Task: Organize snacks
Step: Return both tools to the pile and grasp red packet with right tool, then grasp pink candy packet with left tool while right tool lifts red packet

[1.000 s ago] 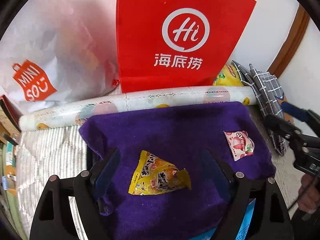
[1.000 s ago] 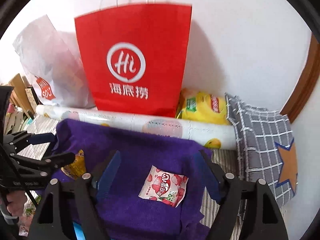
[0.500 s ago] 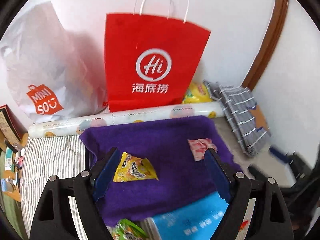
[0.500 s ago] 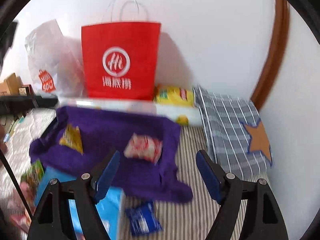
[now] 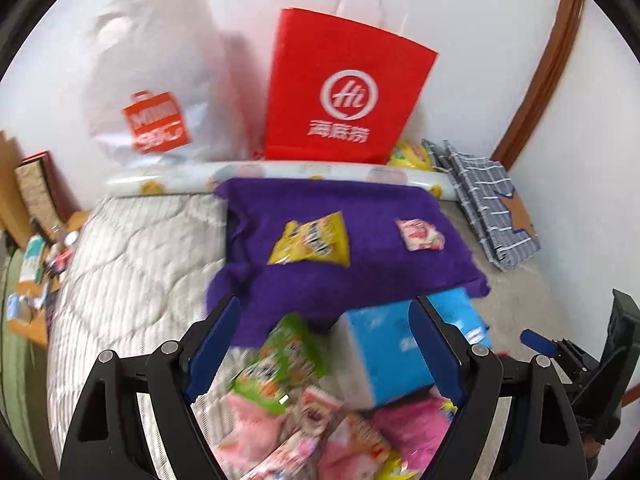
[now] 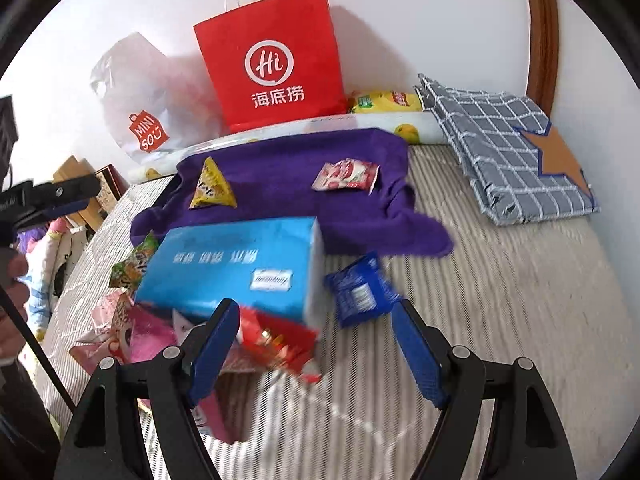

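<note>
**Snack inventory and gripper status**

Left to right on the purple cloth [image 6: 288, 168]: two packets. One yellow triangular packet [image 6: 211, 186] lies at the cloth's 9 o'clock side, apex pointing to 12 o'clock. One pink-and-white packet [image 6: 347, 175] lies toward 3 o'clock, well apart from the yellow one, its long axis running 9 to 3 o'clock.

At the cloth's 6 o'clock edge sits one blue box [image 6: 236, 270], overlapping the cloth edge; its long axis runs roughly 9 to 3 o'clock, and its printed text reads upside down in the right wrist view. Just beside the box at 3 o'clock lies one dark blue packet [image 6: 358, 290] on the striped mattress [image 6: 500, 320]. At the box's 9 o'clock side lies one green packet [image 6: 134, 262]. At its 7 o'clock side is a loose heap of pink packets [image 6: 116, 330]; blur prevents a count. One red packet [image 6: 276, 340] lies at the box's 6 o'clock edge.

Against the wall at 12 o'clock, left to right: one white plastic bag [image 6: 140, 96], one red paper bag [image 6: 272, 60] standing upright, one yellow bag [image 6: 384, 102], one folded grey checked fabric [image 6: 504, 148]. One patterned roll [image 6: 320, 124] lies along the cloth's far edge.

Left gripper [image 5: 324, 356]: fingers spread apart, nothing between them, above the green and pink packets. Right gripper [image 6: 316, 356]: fingers spread apart, holding nothing, above the red packet.
</note>
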A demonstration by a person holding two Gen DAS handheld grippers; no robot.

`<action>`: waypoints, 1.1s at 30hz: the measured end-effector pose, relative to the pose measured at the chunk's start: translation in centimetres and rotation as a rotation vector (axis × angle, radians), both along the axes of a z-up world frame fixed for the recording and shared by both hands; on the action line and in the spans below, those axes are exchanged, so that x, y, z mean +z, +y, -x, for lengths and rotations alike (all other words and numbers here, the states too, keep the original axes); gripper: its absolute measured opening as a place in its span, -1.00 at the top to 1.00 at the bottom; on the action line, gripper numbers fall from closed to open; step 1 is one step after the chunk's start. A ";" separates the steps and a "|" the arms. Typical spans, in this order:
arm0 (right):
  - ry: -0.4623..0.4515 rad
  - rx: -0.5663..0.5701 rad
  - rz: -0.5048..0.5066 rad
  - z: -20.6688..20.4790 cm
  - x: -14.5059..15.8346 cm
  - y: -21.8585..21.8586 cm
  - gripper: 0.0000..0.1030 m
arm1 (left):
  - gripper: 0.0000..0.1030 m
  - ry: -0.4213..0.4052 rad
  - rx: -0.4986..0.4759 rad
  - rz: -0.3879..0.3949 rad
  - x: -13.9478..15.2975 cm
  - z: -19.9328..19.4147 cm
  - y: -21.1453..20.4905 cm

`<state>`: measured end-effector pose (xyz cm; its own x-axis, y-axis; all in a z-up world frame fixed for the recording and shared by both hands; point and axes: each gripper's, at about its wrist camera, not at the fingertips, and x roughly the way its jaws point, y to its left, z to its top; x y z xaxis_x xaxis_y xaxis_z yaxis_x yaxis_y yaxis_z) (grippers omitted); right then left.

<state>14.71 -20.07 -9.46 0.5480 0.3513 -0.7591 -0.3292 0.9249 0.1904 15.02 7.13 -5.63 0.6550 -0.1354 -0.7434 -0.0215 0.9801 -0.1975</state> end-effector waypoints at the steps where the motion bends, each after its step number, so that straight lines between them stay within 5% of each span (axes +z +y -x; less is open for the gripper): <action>1: 0.007 -0.014 0.001 0.3 -0.5 0.3 -0.50 | -0.66 0.003 0.011 -0.008 -0.2 0.6 0.4; 9: 0.020 -0.101 -0.005 0.4 -3.5 1.9 -0.45 | -0.66 0.026 0.073 -0.071 -2.1 5.0 3.7; 12: 0.024 -0.101 -0.008 0.2 -4.0 2.2 -0.13 | -0.66 0.036 0.083 -0.054 -2.9 6.1 4.9; 14: 0.023 -0.081 -0.027 0.4 -3.9 2.2 0.28 | -0.66 0.047 0.074 -0.029 -3.5 6.5 5.2; 25: -0.013 -0.081 0.072 2.6 -1.1 -1.6 0.28 | -0.66 0.179 0.046 -0.069 -8.5 4.7 4.5; 33: 0.042 -0.053 0.115 2.6 -3.1 -2.5 0.28 | -0.44 0.216 -0.027 -0.136 -11.1 4.0 2.6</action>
<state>12.16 -22.62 -12.54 0.5303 0.2322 -0.8154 -0.2732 0.9573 0.0950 11.07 9.72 -16.78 0.4766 -0.0397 -0.8782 -0.0227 0.9981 -0.0574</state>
